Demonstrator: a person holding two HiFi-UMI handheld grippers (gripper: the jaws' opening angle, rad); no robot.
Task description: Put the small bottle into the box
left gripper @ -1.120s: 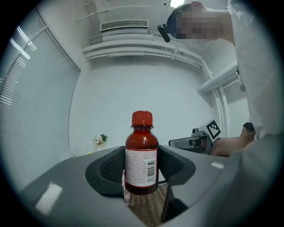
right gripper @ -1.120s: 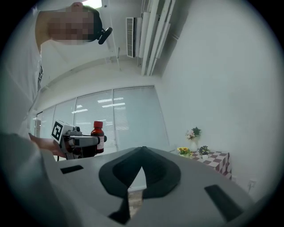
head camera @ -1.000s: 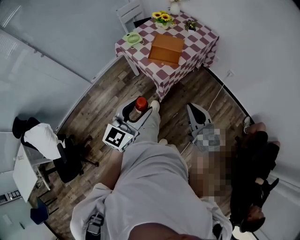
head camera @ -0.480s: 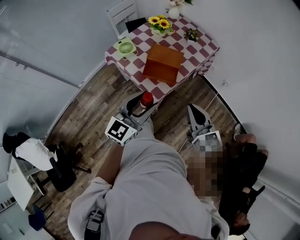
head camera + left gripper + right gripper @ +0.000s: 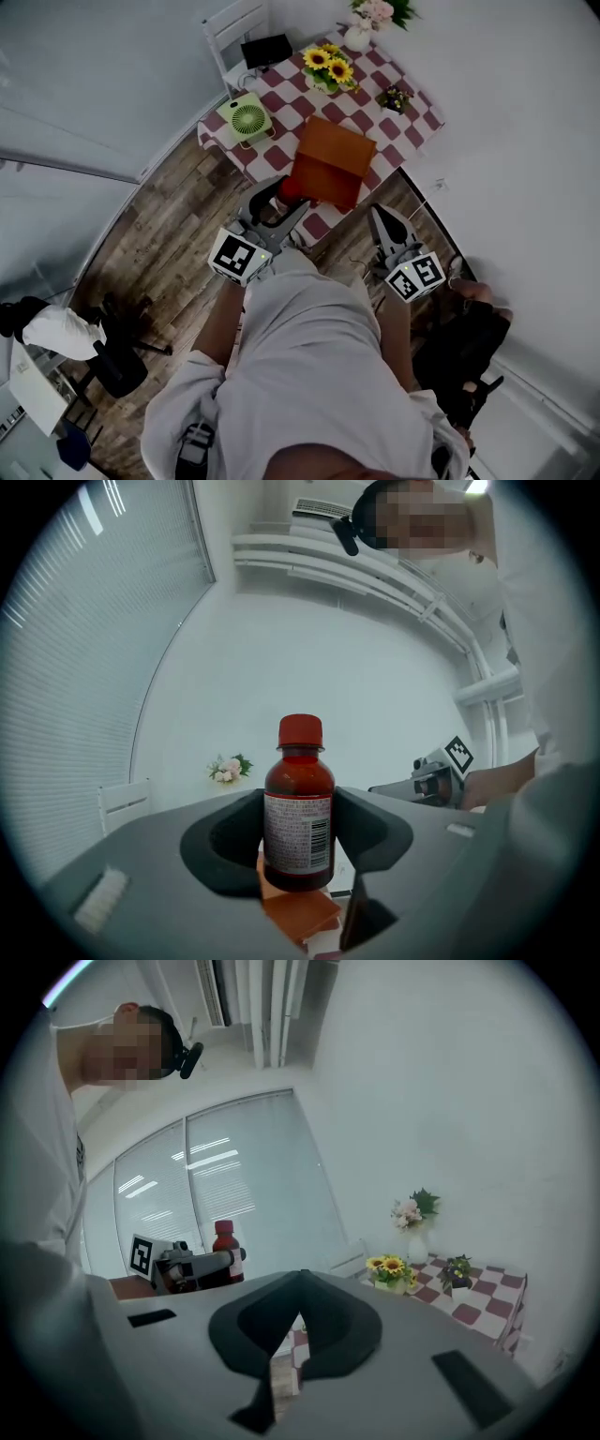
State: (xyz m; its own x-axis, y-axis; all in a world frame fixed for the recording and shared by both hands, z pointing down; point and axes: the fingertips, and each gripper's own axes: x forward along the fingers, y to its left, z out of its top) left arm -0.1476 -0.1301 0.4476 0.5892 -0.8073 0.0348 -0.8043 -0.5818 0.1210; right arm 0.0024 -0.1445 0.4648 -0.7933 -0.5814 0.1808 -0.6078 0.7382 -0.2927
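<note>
1. Head view: the left gripper (image 5: 281,199) reaches forward from the person's hand, and its jaws are clamped on the small bottle (image 5: 289,187), of which mostly the red cap shows.
2. The bottle is held in the air at the near left edge of the orange-brown box (image 5: 330,162), which lies on the checkered table (image 5: 412,108). From here I cannot tell whether the bottle is over the box or just short of it.
3. The right gripper (image 5: 378,216) is held to the right of the box's near corner, over the wooden floor (image 5: 178,225). Its jaws come together to a point with nothing in them.
4. Also on the table are a green fan (image 5: 247,117), sunflowers (image 5: 330,64), a white vase of pink flowers (image 5: 366,23) and a small potted plant (image 5: 394,97). A white chair (image 5: 230,28) stands behind the table.
5. Left gripper view: the left gripper (image 5: 298,847) grasps the bottle (image 5: 300,789) upright, one jaw pressing on each side of its labelled body. A corner of the box (image 5: 300,916) shows below it, and the right gripper (image 5: 436,771) is off to the right.
6. Right gripper view: the right gripper (image 5: 302,1283) is clenched, its jaw tips touching and empty. The left gripper (image 5: 202,1265) shows at the left with the bottle (image 5: 225,1241) standing upright in it, and the table (image 5: 478,1297) with its flowers is at the right.
</note>
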